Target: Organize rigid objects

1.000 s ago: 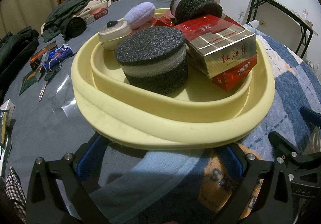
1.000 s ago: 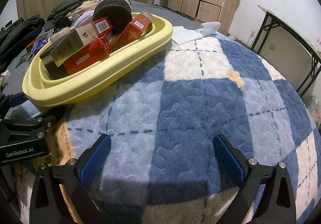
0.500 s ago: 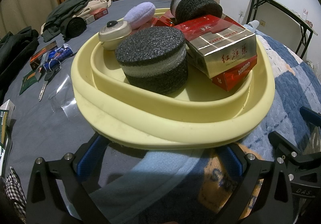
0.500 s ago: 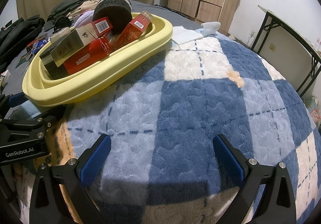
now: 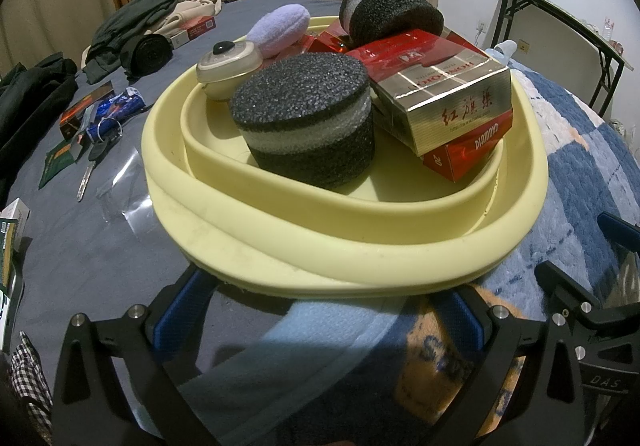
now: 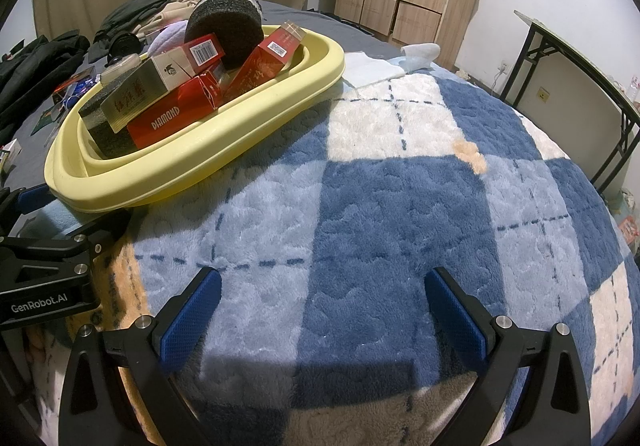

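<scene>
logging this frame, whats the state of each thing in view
yellow basin: on the bed, loaded
front foam puck: flat in the basin
back foam puck: tilted on the boxes
gold box: atop the red box
left gripper: open, empty
right gripper: open, empty

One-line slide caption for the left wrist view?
Open left tool faces a yellow basin holding two foam discs, cartons and a small jar.

Black gripper frames, silver screws, blue ribbed fingers [image 6: 192, 316]; "GenRobot.AI" lettering, white.
</scene>
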